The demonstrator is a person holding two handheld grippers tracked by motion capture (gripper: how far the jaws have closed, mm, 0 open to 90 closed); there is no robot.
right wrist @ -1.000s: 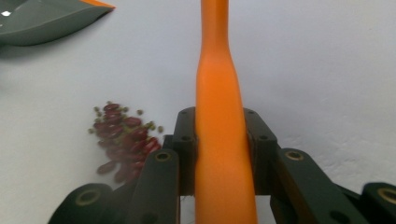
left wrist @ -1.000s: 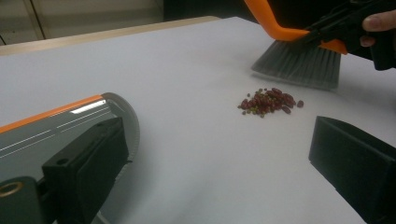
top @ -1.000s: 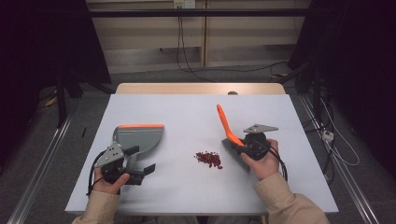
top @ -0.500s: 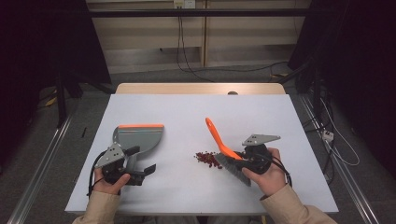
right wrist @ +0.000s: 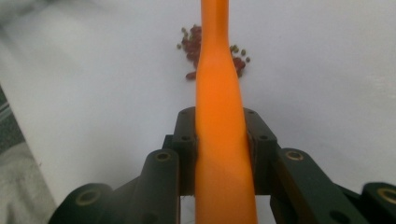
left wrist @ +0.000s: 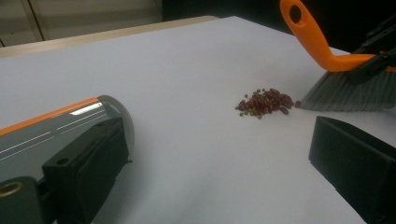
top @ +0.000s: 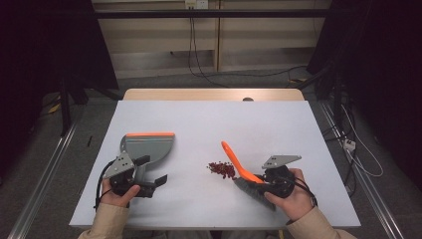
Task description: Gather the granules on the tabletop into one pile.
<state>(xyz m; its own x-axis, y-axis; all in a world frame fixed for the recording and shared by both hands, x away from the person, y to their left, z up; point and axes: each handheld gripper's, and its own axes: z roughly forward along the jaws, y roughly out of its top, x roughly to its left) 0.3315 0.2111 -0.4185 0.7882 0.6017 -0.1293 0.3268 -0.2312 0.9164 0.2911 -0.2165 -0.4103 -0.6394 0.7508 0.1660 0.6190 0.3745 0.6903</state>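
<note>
A person is sitting at a white rectangular table (top: 209, 119), holding a two-jaw gripper in each hand.

The right gripper (right wrist: 219, 140) is clamping the orange plastic handle of a small hand brush with grey bristles (top: 238, 167); in the right gripper view both black jaws are pressing flat against the handle's sides, so the brush cannot twist while sweeping. The handle is slanting up and away toward the table's middle, which is tilting the bristles (left wrist: 345, 91) down onto the tabletop. They are resting just beside a small pile of dark red beans mixed with a few green ones (top: 222, 170), on the side away from the dustpan, apparently so a stroke would push the pile leftward.

The left gripper (top: 149, 183) is holding the handle of a grey plastic dustpan with an orange front lip (top: 148, 147). From the high view it looks closed on that handle, though the contact itself is not clearly shown; in the left gripper view one jaw is lying against the pan while the other is standing free. The pan is lying flat on the table, well apart from the beans, seemingly steadied to receive them.

The beans are sitting on bare table between brush and dustpan, none yet in the pan.
</note>
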